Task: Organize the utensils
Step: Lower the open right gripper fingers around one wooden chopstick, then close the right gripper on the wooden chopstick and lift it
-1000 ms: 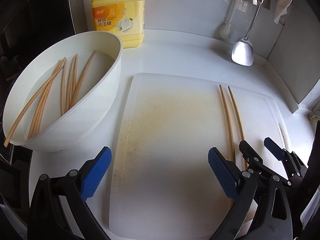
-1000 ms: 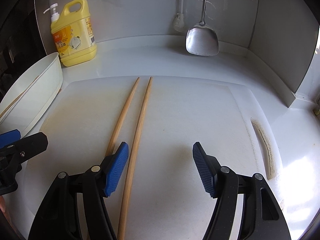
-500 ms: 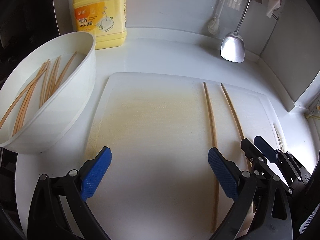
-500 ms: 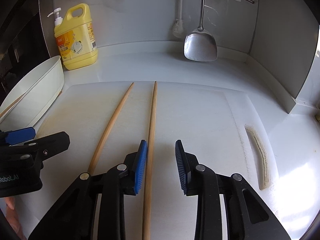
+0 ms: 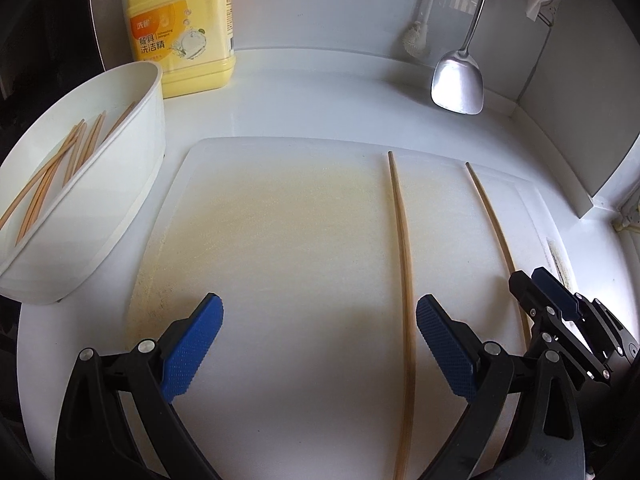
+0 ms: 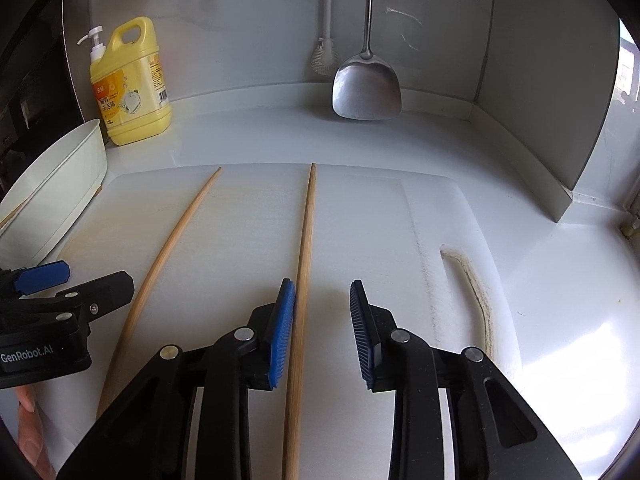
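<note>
Two long wooden chopsticks lie on the white cutting board (image 5: 280,240). The left chopstick (image 5: 404,264) also shows in the right wrist view (image 6: 172,240). The right chopstick (image 6: 304,248) runs between my right gripper's pads, touching the left pad (image 6: 282,332), with a gap to the right pad. My right gripper (image 6: 322,332) is partly closed, not clamped; it shows at the left wrist view's right edge (image 5: 548,300). My left gripper (image 5: 320,344) is wide open and empty above the board's near part. Several more chopsticks (image 5: 60,168) lie in the white bowl (image 5: 120,184).
A yellow detergent bottle (image 5: 188,32) stands at the back left. A metal spatula (image 6: 366,88) and a brush (image 6: 325,52) hang on the back wall. A wall panel (image 6: 540,120) closes the right side. The board's handle slot (image 6: 472,280) is on the right.
My right gripper has narrowed and shifted so the right chopstick lies between its pads. The chopsticks have spread apart. My left gripper stayed open and moved right, away from the bowl.
</note>
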Motion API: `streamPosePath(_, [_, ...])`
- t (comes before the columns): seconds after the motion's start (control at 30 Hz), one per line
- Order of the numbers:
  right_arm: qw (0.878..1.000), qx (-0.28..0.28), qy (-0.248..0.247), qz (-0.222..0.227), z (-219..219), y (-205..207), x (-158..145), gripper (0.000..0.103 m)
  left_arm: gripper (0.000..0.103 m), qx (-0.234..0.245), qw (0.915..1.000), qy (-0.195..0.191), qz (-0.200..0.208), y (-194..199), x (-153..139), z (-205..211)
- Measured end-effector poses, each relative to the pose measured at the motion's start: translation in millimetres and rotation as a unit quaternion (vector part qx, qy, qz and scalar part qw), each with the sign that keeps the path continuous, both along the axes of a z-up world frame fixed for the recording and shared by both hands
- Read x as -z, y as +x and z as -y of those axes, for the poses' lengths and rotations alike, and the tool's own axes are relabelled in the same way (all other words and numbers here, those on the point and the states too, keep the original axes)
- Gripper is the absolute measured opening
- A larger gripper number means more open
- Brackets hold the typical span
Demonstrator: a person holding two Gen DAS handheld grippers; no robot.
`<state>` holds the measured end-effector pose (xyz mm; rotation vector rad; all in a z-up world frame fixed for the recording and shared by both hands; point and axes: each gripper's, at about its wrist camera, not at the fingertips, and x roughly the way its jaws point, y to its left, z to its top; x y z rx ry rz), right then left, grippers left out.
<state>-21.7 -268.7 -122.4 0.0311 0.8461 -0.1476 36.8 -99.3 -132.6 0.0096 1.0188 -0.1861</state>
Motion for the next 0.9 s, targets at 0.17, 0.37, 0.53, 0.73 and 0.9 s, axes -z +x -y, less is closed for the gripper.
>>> streamPosePath(0.17, [1.0,0.006,0.004,0.0,11.6,-4.6,-1.6,0.028,0.095,0.001,0.9999,0.007,0.013,-1.9,0.6,8.5])
streamPosePath(0.37, [1.0,0.003,0.009,0.0,16.1,-7.4,-2.6,0.028,0.095,0.0,0.9996,0.02,0.02,1.2,4.2,15.2])
streamPosePath(0.53, [1.0,0.0,0.014,-0.001,16.7,-6.8,-3.1,0.029,0.095,-0.003,0.9993,0.036,0.012,7.2,9.5,19.7])
streamPosePath(0.73, [1.0,0.003,0.01,-0.007,17.3,-4.2,-2.0,0.057,0.098,-0.005,0.999,0.042,0.017,8.3,11.9,22.0])
streamPosePath(0.9, [1.0,0.001,0.006,-0.001,15.9,-4.5,-0.7,0.057,0.097,-0.002,0.9988,0.044,0.023,8.8,12.5,23.8])
